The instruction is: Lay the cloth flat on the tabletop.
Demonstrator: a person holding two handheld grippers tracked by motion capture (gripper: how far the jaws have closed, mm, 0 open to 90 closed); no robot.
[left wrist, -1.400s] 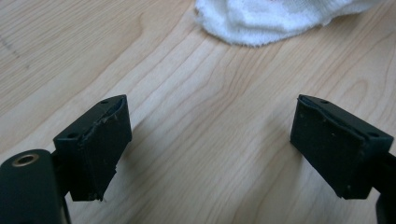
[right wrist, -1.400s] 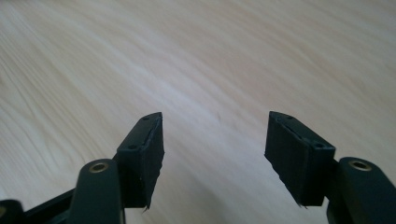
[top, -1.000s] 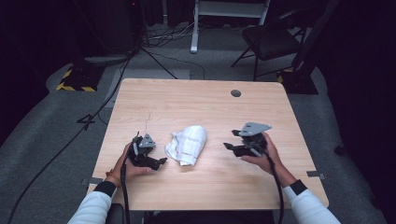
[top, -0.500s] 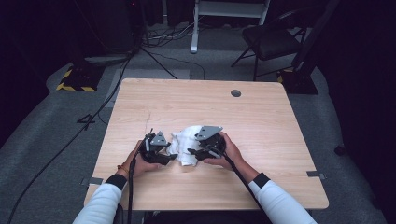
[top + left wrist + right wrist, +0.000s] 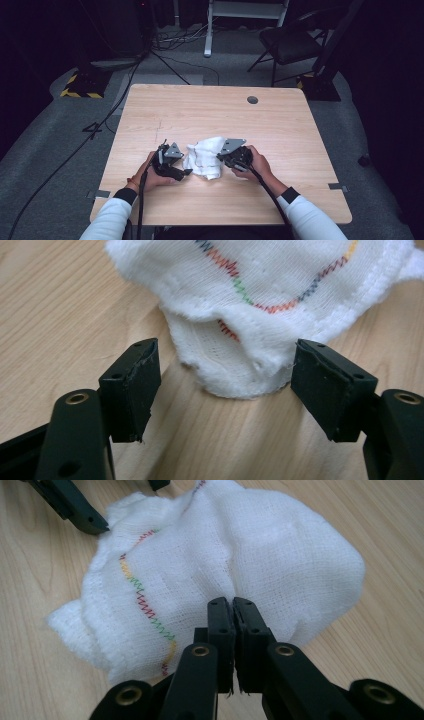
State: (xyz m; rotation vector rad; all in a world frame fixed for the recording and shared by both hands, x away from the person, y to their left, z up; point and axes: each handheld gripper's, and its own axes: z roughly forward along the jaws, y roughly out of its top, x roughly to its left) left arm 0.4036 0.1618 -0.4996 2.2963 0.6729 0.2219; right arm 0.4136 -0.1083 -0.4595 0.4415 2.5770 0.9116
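Cloth, white with a coloured zigzag stitch, lies bunched near the front middle of the table, between your two hands; since a second ago your right gripper has come in from well off to the right and now sits against the cloth's right side; its jaws have just been closing and now stand pressed together, pinching a fold of cloth; that gives you one anchor for lifting or spreading it. Your left gripper has edged in to the cloth's left edge; its jaws have just been opening and stand spread, a rounded hem between them, untouched by either pad; so that side is not yet gripped.

Left gripper view shows the gap at each pad; high view cannot. Right gripper view shows the pinch, and the left gripper's jaw tip at the far edge.
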